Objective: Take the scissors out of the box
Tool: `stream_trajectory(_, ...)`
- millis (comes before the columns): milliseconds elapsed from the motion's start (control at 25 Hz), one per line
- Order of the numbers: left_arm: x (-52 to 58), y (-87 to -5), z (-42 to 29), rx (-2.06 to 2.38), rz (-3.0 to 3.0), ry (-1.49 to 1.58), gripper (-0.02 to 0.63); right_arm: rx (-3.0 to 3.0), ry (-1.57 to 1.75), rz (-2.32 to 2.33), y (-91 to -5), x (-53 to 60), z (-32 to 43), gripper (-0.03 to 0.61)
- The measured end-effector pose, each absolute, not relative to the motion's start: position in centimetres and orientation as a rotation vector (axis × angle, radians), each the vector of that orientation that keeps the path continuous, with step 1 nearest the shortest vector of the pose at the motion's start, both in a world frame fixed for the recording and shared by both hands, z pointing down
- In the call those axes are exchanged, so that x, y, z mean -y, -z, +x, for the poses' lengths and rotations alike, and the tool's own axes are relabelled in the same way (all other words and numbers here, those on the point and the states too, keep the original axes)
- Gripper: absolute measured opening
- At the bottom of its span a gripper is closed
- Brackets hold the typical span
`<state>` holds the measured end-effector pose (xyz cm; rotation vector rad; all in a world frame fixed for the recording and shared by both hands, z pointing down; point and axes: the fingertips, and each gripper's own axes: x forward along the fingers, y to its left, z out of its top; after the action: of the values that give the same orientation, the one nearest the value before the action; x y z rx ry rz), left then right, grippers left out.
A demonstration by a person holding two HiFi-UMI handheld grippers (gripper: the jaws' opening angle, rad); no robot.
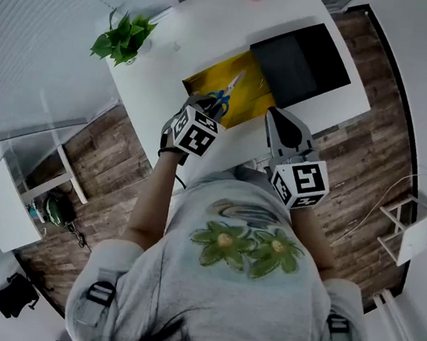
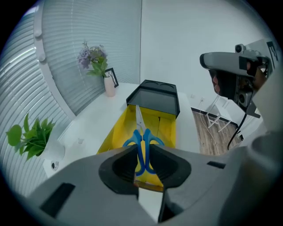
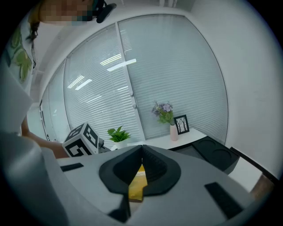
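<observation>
We can read no words, numbers or brand names anywhere. The only signs are black-and-white square markers on the cube (image 1: 194,133) of the left gripper (image 1: 213,110) and the cube (image 1: 300,184) of the right gripper (image 1: 274,116).

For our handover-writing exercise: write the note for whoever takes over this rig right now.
Left gripper: shut on the blue-handled metal scissors, over the open yellow rectangular box.
Right gripper: shut, empty, beside the box.
Done: scissors gripped.
To do: carry them clear of the box, probably onto the white table.
</observation>
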<state>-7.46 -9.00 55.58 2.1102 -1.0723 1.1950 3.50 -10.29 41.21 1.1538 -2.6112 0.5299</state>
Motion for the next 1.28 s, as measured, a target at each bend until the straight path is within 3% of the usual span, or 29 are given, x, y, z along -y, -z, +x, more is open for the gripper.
stream_trajectory(1280, 6.7, -46.6, -5.6, 1.212, 2.299, -0.98, 0.094, 2.59, -0.414, 1.147, -40.4, 7.6, 4.4, 0.006)
